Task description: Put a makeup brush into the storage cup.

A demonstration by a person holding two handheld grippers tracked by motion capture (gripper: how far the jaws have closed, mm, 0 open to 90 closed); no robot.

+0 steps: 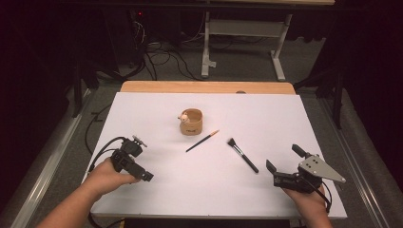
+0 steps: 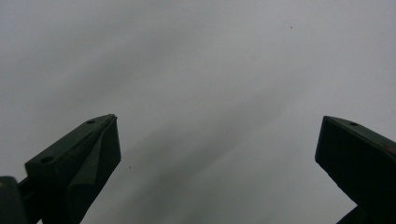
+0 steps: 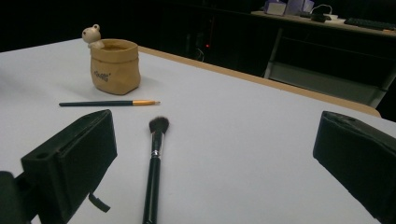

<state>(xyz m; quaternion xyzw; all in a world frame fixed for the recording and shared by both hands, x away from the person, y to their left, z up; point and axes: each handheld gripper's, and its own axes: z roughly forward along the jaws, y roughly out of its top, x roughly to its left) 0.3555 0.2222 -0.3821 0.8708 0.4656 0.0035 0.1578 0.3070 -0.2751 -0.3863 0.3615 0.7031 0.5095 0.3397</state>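
Note:
A tan sack-shaped pot [image 1: 191, 122] [image 3: 115, 67] with a small animal figure on its rim stands mid-table. In front of it lies a thin brush [image 1: 202, 140] [image 3: 107, 103] with an orange tip. A black makeup brush [image 1: 243, 155] [image 3: 153, 163] lies to its right, bristles toward the pot. My right gripper [image 1: 284, 157] [image 3: 215, 120] is open near the front right, low over the table, and the makeup brush lies between its jaws' lines of sight. My left gripper [image 1: 144, 159] [image 2: 218, 123] is open at the front left, above bare table, holding nothing.
The white table top [image 1: 266, 114] has a wooden strip [image 1: 209, 87] along its far edge. Beyond it stand a desk frame [image 1: 242, 42] and loose cables [image 1: 161, 59] on the floor. A cable [image 1: 102, 152] trails from the left gripper.

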